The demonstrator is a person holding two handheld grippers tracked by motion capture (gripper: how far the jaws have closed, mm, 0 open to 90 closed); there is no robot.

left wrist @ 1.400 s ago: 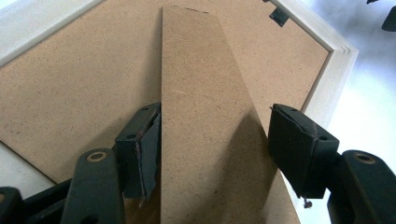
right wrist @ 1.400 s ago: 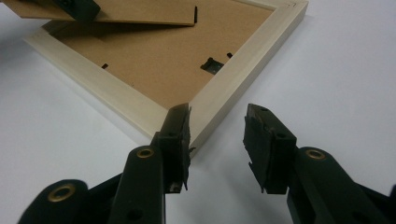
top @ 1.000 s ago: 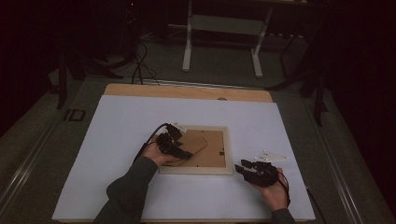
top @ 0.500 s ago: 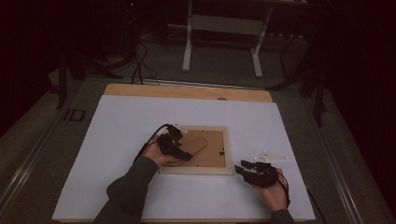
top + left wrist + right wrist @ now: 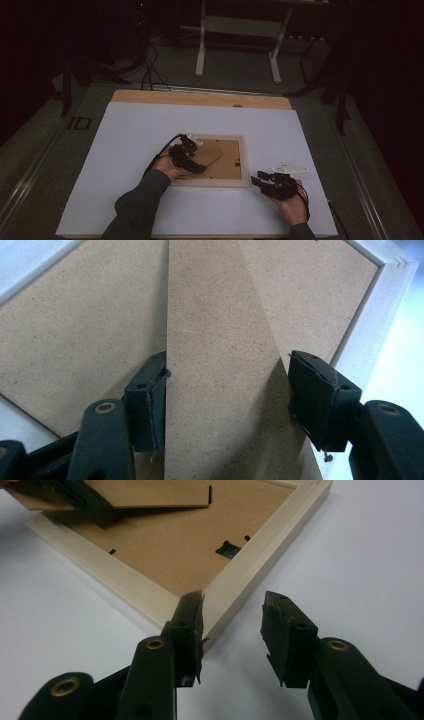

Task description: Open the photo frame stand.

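Observation:
A pale wooden picture frame (image 5: 210, 182) lies face down in the middle of the white table, its brown backing board (image 5: 234, 159) facing up. My left gripper (image 5: 197, 167) is over the frame's left part, shut across a brown cardboard flap (image 5: 220, 315) whose two edges meet the pads. From the right gripper view this flap (image 5: 150, 492) is raised above the backing board (image 5: 175, 545). My right gripper (image 5: 232, 625) rests low at the frame's near right corner (image 5: 220, 592), jaws open, nothing between them; its left jaw sits just before the corner.
A white sheet (image 5: 130, 145) covers the table, with a wooden strip (image 5: 200, 98) bare at the far edge. Small metal tabs (image 5: 227, 547) sit on the backing board near the frame's rim. Beyond the table stand a white desk base (image 5: 237, 30) and cables on the floor.

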